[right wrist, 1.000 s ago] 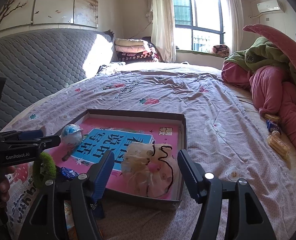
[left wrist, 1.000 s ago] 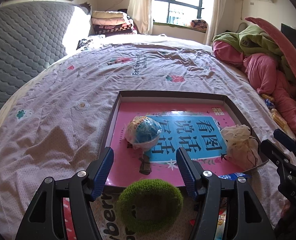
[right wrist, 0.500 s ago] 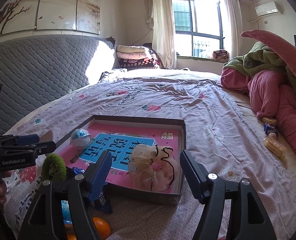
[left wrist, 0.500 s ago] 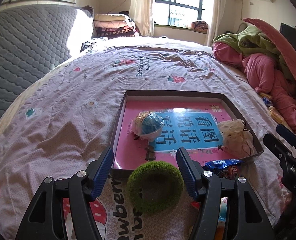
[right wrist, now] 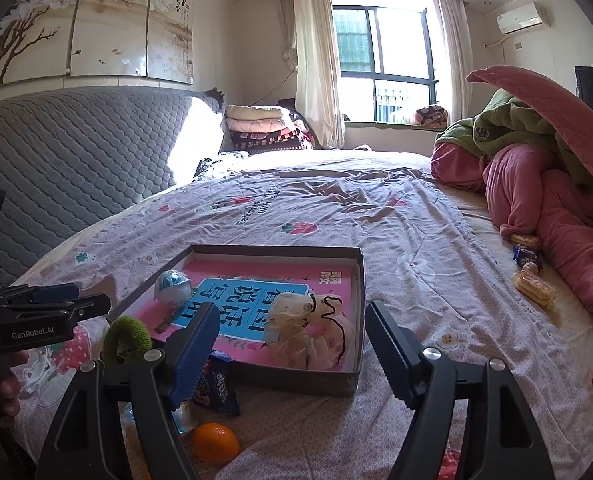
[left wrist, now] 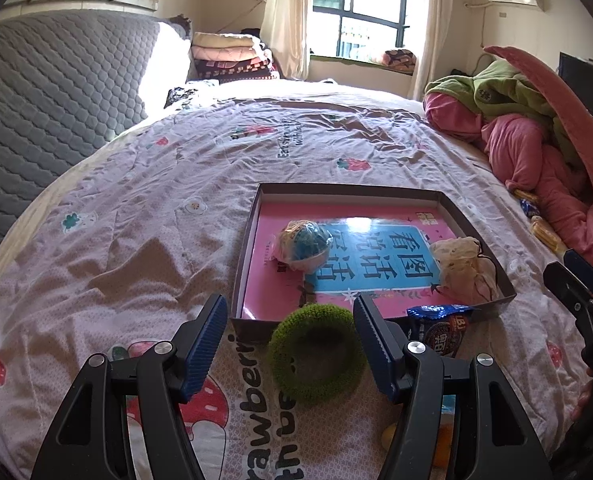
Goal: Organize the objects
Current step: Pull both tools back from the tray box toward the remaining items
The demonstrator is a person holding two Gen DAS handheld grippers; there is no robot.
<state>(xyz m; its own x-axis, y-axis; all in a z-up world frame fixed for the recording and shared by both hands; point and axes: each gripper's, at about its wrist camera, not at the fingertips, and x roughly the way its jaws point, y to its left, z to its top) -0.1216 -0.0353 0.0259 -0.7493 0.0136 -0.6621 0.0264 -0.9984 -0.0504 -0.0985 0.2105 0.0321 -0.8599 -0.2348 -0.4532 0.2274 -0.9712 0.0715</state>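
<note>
A: Report the bed layout, left to right.

B: The left gripper sits lowest in the left wrist view, fingers spread wide. A green fuzzy ring lies on the bedsheet between them; neither pad presses on it.

A: Beyond the ring?

B: A shallow cardboard box rests flat on the bed, its near wall just past the ring. Its floor carries a pink-and-blue printed sheet. Inside, toward the left, sits a blue ball in clear wrap. At the right near corner sits a cream mesh bundle.

A: Outside the box?

B: A dark-blue snack packet lies against the near wall, right of the ring. An orange fruit lies on the sheet nearer the camera in the right wrist view.

A: Right gripper?

B: The right gripper has its fingers apart and widening, with nothing between them. The mesh bundle lies ahead of the gap, inside the box.

A: Far right?

B: Pink and green bedding is heaped along the bed edge, with small wrapped snacks beside it.
</note>
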